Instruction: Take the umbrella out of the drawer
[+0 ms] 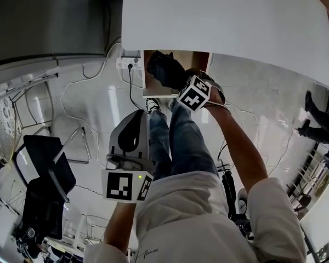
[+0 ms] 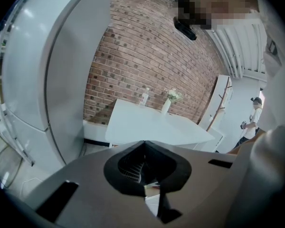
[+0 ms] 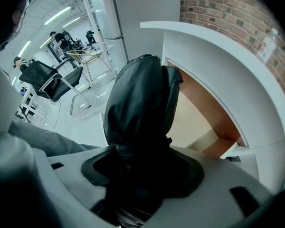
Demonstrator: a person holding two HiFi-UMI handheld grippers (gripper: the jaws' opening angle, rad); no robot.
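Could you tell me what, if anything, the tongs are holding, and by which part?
The right tongs grip the black folded umbrella around its gathered end; the left tongs, shut, hold nothing.

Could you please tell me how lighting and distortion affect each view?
Head view: fisheye bows the white table, glossy floor glares. Right gripper view: black umbrella shows little detail against the bright room. Left gripper view: brick wall sharp, corners dark.
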